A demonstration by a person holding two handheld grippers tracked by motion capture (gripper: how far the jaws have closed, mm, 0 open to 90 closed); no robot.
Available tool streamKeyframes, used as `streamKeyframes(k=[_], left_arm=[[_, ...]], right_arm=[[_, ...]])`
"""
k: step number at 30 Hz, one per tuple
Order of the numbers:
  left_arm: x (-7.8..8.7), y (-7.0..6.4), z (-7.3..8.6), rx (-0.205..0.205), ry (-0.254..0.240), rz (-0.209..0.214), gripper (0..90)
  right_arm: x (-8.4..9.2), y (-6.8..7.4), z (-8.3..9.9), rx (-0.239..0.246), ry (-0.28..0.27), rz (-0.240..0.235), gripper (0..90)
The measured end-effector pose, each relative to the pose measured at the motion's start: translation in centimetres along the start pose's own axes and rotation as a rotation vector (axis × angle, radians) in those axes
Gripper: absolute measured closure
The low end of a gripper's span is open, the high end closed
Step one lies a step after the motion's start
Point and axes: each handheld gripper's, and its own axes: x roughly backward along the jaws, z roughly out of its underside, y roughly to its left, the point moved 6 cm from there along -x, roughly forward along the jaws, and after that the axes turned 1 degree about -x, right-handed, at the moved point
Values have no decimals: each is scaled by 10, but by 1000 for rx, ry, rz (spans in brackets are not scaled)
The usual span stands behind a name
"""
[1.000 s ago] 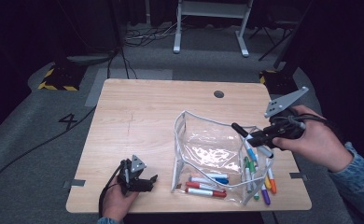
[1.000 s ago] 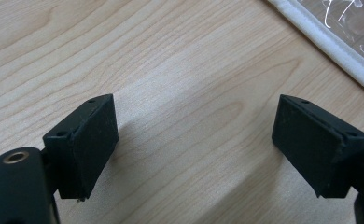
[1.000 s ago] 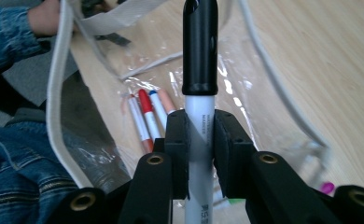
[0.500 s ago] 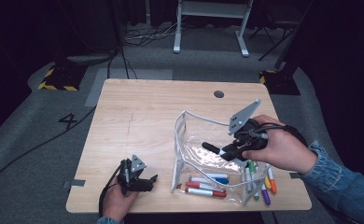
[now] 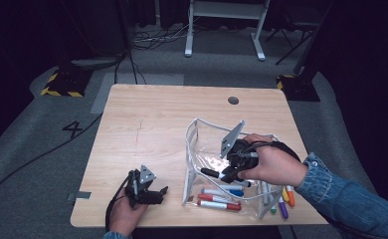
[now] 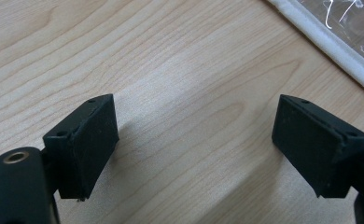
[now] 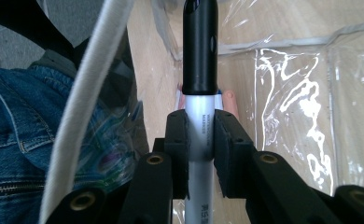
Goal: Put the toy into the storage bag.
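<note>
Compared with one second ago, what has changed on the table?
The right gripper, shut on the black-capped marker, moved left and down from the table's right edge into the clear pouch. The left gripper stayed open in place; the markers lie unmoved.

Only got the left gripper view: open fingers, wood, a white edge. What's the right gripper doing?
Observer: The right gripper is shut on a marker with a black cap.
Operator: Where's that?
Observer: Over the clear pouch on the table's right half.
Operator: More pens around?
Observer: Several lie by the table's near edge, among them a red marker; whether they lie in the pouch or outside it, I cannot tell.
</note>
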Motion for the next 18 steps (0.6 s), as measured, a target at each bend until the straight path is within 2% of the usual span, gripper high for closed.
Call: streamKeyframes(k=[6, 14, 18], left_arm=[[0, 0, 0, 0, 0, 0, 147], [0, 0, 0, 0, 0, 0, 147], [0, 0, 0, 0, 0, 0, 146]], right_arm=[[-23, -1, 0, -5, 53, -26, 770], [-50, -4, 1, 19, 124, -48, 769], [-61, -8, 3, -6, 161, -59, 768]])
